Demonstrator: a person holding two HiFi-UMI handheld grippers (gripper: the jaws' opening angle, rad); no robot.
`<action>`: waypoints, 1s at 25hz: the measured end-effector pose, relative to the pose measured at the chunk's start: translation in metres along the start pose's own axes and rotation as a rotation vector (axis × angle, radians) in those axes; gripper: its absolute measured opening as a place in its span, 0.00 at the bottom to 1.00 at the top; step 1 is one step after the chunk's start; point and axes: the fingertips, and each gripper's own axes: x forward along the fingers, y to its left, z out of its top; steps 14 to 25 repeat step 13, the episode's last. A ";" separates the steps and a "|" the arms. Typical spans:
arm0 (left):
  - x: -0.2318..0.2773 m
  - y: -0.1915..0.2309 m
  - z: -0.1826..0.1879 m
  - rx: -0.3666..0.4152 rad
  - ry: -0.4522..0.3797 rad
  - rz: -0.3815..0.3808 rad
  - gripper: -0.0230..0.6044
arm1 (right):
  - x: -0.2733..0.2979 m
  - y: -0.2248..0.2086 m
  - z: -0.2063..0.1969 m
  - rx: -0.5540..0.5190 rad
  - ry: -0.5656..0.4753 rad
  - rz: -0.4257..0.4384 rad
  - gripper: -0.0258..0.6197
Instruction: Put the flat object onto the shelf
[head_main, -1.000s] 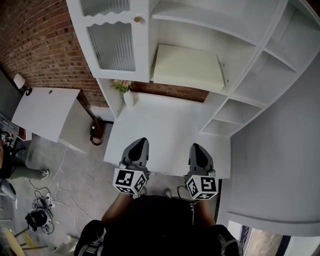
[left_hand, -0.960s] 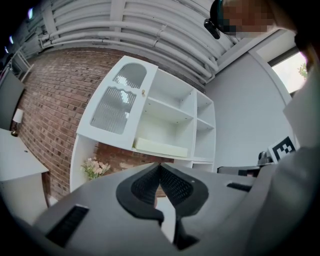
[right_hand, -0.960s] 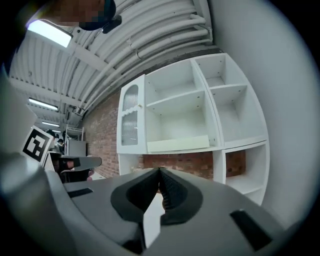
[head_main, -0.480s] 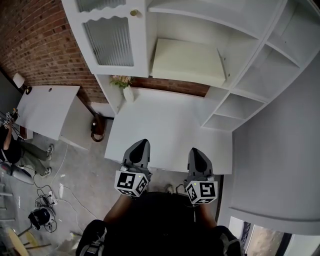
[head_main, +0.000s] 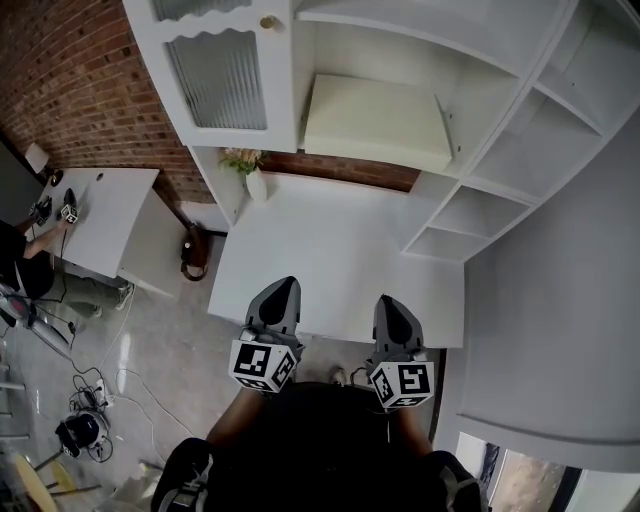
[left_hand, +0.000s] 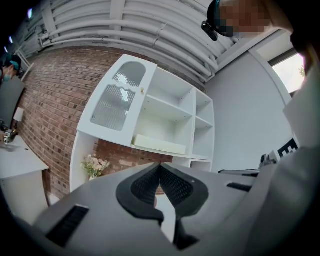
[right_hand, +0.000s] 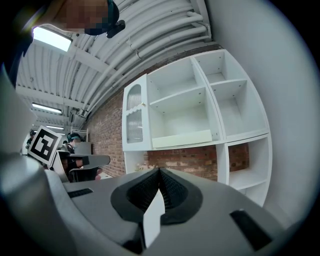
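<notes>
The flat pale cream object (head_main: 375, 122) lies on a shelf (head_main: 455, 170) of the white cabinet, to the right of the ribbed glass door (head_main: 215, 80). It also shows in the left gripper view as the flat object (left_hand: 159, 145) and in the right gripper view as the flat object (right_hand: 182, 138). My left gripper (head_main: 284, 285) and right gripper (head_main: 390, 300) hover side by side over the near edge of the white table (head_main: 330, 250), well short of the cabinet. Both are shut with nothing held: the left gripper (left_hand: 160, 165) and right gripper (right_hand: 160, 170) show their pads meeting at the tips.
A vase of flowers (head_main: 250, 180) stands at the table's back left corner. Open cabinet compartments (head_main: 450, 235) flank the table's right side. A second white table (head_main: 100, 215) with a person (head_main: 25, 265) at it stands to the left. Cables (head_main: 85, 410) lie on the floor.
Both grippers have stayed almost where they were, still shut. The view has shifted slightly. The person at the left has moved up to the side table.
</notes>
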 end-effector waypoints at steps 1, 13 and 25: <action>0.000 0.000 0.000 -0.001 0.000 0.000 0.05 | 0.001 0.001 0.000 -0.001 0.001 0.004 0.08; 0.000 0.000 0.001 -0.002 -0.002 -0.004 0.05 | 0.001 0.003 0.004 -0.012 -0.019 0.009 0.08; 0.000 0.000 0.001 -0.002 -0.002 -0.004 0.05 | 0.001 0.003 0.004 -0.012 -0.019 0.009 0.08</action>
